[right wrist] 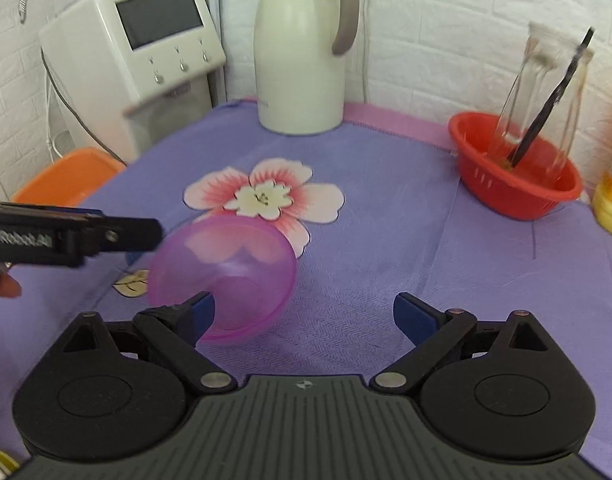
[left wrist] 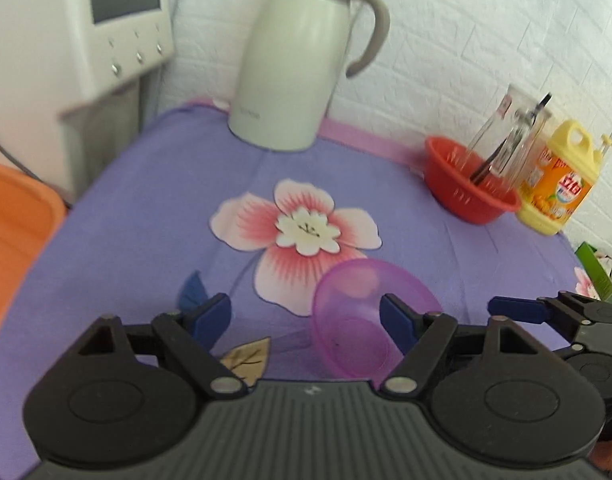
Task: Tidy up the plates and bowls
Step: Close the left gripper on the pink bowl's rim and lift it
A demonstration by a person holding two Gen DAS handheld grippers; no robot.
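a translucent purple bowl (right wrist: 226,276) lies tipped on its side on a purple cloth-covered table (right wrist: 405,264), just in front of the big pink flower print (right wrist: 266,196) at the cloth's centre, mouth facing the cameras. the left gripper (left wrist: 306,316) has its blue-padded tongs spread wide apart, w/ the right pad (left wrist: 397,320) inside the bowl's mouth near its rim; whether it touches is unclear. the right gripper (right wrist: 304,314) is also spread wide, pinching nothing; its left pad (right wrist: 204,310) overlaps the bowl's near rim in the right wrist view, contact not clear. in that view the left gripper comes in from the left edge, blurred, its tip beside the bowl's upper left rim. at the table's back edge stands a white thermos jug (right wrist: 302,52) w/ a grey handle. toward the back right corner sits a red colander basket (right wrist: 513,176) holding clear glasses (right wrist: 541,92) and a dark utensil (right wrist: 553,100). a yellow detergent bottle (left wrist: 557,180) stands just right of the basket. beyond the back left corner is a white appliance w/ a screen (right wrist: 146,44), and an orange tub (right wrist: 66,176) sits off the left edge.
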